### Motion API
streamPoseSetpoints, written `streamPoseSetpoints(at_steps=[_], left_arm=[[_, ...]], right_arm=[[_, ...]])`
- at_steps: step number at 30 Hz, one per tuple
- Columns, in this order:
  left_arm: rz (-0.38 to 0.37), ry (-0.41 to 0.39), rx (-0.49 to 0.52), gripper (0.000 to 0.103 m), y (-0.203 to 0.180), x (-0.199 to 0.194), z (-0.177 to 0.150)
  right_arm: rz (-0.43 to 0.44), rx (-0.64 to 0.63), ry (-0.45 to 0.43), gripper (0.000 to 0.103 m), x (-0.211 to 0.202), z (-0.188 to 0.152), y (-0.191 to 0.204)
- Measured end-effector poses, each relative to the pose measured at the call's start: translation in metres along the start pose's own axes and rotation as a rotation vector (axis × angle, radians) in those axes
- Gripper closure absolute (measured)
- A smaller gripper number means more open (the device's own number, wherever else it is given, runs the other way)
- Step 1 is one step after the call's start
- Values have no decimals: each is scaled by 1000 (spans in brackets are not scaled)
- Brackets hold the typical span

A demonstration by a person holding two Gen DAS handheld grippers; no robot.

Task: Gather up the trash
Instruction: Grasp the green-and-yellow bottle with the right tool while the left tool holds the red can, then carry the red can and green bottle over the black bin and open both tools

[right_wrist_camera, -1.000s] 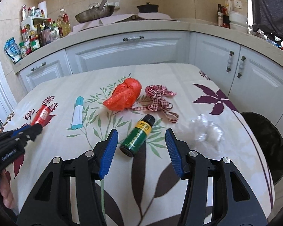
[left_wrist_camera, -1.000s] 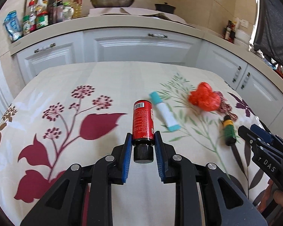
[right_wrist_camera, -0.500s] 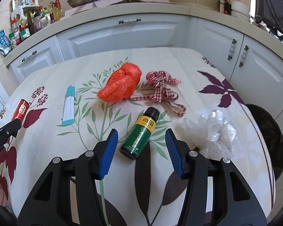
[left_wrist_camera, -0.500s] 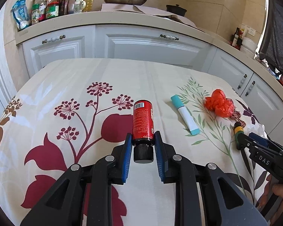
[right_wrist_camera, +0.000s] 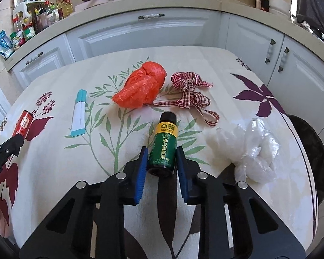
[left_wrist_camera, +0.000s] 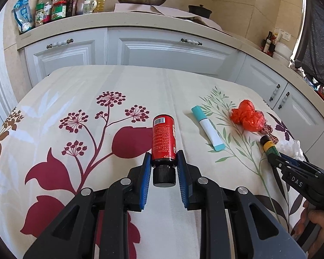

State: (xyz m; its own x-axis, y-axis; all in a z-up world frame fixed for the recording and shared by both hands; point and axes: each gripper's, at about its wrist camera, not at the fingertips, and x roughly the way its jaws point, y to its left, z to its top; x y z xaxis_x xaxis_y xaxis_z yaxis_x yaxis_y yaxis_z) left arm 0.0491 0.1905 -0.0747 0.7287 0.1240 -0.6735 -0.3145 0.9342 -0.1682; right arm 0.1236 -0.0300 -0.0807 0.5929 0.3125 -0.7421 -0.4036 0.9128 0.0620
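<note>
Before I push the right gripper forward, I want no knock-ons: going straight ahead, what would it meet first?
The right gripper is shut on the green bottle; straight ahead, probably the checked ribbon first, though depth is unclear.

1. My left gripper (left_wrist_camera: pixel 163 168) clamps the spray can (left_wrist_camera: pixel 163 139), which lies on the table (left_wrist_camera: pixel 75 90).
2. Right of the can lies the tube (right_wrist_camera: pixel 79 112).
3. Right of the tube sits the crumpled bag (right_wrist_camera: pixel 140 88), with the ribbon (right_wrist_camera: pixel 192 92) just beside it.
4. Before the bag, my right gripper (right_wrist_camera: pixel 162 166) closes on the bottle (right_wrist_camera: pixel 163 146).
5. Right of the bottle lies the plastic wrap (right_wrist_camera: pixel 252 149).
</note>
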Motion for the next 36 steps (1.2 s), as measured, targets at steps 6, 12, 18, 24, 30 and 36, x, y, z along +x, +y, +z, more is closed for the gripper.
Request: streamPoseSetpoints(at_steps=[6, 12, 18, 24, 30, 36], left_arm=[[-8, -4, 16, 78, -10, -3, -3], [-14, -4, 31, 78, -19, -7, -8], [-11, 0, 37, 78, -22, -6, -9], [-10, 8, 40, 78, -24, -3, -8], [-13, 10, 50, 78, -29, -2, -10], [-23, 0, 57, 78, -39, -5, -10]], right_arm=[[7, -1, -41, 79, -13, -5, -3], [22, 3, -6, 79, -13, -19, -8], [15, 17, -2, 59, -12, -19, -12], [17, 3, 22, 60, -3, -9, -12], [22, -24, 18, 80, -1, -12, -10], [14, -32, -64, 80, -23, -14, -14]])
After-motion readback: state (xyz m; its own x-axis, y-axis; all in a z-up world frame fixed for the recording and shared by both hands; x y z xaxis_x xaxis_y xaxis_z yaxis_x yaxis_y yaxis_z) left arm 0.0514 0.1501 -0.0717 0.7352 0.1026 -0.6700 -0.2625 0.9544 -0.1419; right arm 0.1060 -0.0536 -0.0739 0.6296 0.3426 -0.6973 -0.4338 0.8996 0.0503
